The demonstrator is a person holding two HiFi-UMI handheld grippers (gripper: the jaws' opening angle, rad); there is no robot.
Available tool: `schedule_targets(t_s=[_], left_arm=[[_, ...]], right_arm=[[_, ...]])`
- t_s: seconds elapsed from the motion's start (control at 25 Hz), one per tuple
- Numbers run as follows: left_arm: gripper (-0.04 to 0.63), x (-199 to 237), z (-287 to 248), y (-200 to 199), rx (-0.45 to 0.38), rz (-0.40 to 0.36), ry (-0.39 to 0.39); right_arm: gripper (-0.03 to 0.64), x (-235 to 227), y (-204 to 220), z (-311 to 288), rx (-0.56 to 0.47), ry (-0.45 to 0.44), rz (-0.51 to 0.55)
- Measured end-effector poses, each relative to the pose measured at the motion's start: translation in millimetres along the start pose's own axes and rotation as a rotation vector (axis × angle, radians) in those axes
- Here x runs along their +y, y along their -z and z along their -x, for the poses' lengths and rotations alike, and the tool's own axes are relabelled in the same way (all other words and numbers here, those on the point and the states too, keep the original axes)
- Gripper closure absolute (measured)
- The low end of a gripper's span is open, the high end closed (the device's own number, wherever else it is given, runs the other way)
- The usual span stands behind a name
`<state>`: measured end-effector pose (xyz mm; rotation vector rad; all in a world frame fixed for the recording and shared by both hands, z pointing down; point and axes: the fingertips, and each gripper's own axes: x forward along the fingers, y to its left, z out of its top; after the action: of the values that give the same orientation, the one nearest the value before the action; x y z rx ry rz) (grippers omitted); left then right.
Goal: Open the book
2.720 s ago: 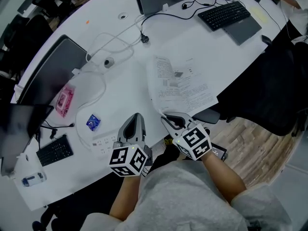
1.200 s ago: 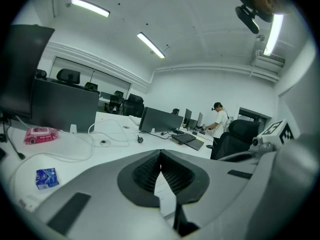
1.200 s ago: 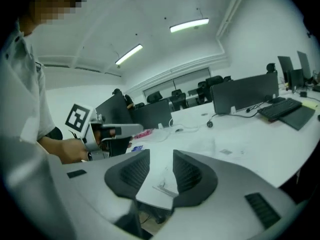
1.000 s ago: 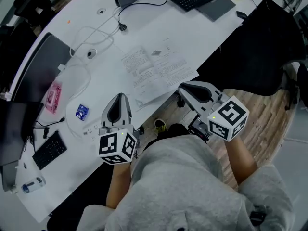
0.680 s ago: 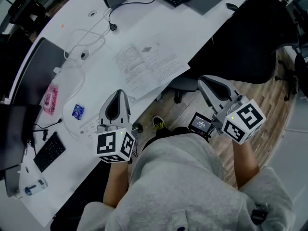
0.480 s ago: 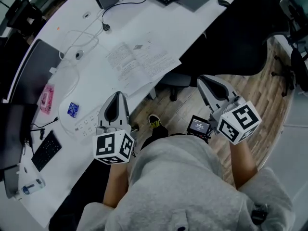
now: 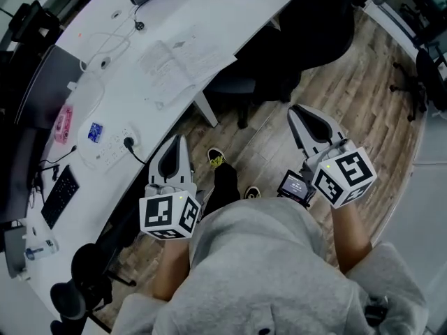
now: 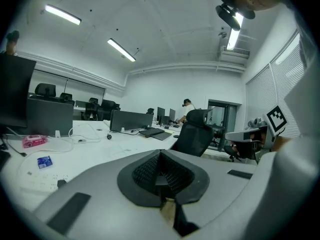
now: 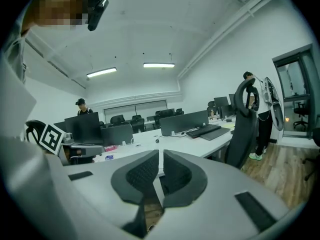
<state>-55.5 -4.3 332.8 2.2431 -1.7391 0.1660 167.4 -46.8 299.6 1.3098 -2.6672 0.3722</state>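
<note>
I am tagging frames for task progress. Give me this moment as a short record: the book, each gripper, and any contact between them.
book: lies open, pages up, on the white table
left gripper: jaws together, nothing between them, beside the table's edge
right gripper: jaws together, nothing between them, over the wooden floor
contact with book: none, both grippers are well apart from it
nearby: black chair at the table

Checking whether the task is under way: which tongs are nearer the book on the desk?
Left. The left tongs are just off the desk edge, below the book in the head view. The right tongs are farther to its right, over the floor.
</note>
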Motion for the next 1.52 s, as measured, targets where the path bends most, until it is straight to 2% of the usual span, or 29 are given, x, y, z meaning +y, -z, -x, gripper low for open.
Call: schedule_targets(t_s=[0.36,0.72,1.0,1.52], left_arm=[[0.584,-63.0,71.6,13.4,-0.011,-0.021,0.004],[0.584,-88.0,74.7,4.3,-0.021,-0.045,0.050],[0.585,-89.9,77.0,2.1,-0.015,-0.056,0.078],[0.584,-69.0,86.2,5.2,-0.024,-0.025,0.058]], right_arm=[[0.572,9.4,23.4,87.9,-0.017,0.005,-0.017],[0.572,13.3,27.2,113.0,-0.028,0.019,-0.022],[0.572,14.6,27.9,116.9,-0.035,0.052,-0.038],[0.572,30.6,34.5,112.7,-0.009,0.052,-0.027]])
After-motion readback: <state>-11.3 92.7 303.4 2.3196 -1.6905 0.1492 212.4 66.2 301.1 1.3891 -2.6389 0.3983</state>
